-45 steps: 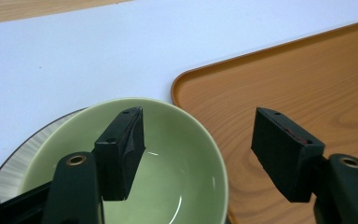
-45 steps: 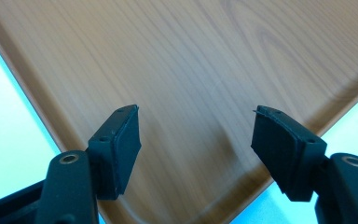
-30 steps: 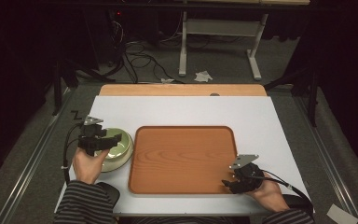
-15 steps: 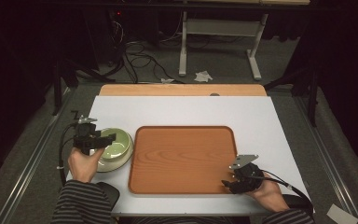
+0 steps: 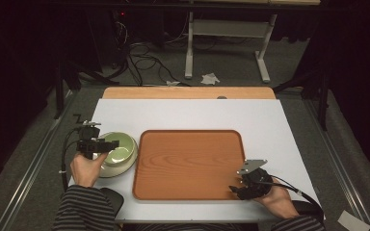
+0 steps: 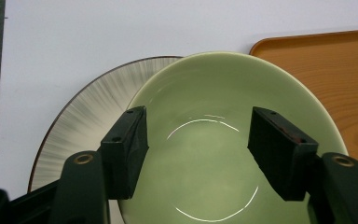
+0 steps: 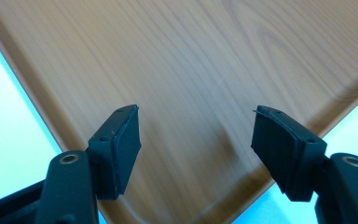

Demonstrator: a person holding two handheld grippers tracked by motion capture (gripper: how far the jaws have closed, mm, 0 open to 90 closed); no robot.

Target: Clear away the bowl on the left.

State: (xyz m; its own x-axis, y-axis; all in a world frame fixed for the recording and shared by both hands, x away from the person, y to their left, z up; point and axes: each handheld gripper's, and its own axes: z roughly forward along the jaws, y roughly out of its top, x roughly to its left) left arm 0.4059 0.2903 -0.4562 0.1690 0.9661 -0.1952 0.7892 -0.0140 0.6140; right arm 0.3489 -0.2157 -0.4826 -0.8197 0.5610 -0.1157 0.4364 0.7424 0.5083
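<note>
The green bowl (image 5: 119, 151) sits in a wider striped plate (image 6: 81, 109) on the white table (image 5: 188, 113), at the near left and just left of the wooden tray (image 5: 189, 163). The left gripper (image 5: 107, 145) hangs right over it, its jaws, just closing a little, still wide with only the hollow between them. The right gripper (image 5: 235, 191) rests spread and empty at the tray's near right corner, well apart, so the left hand is nearer by far.
</note>
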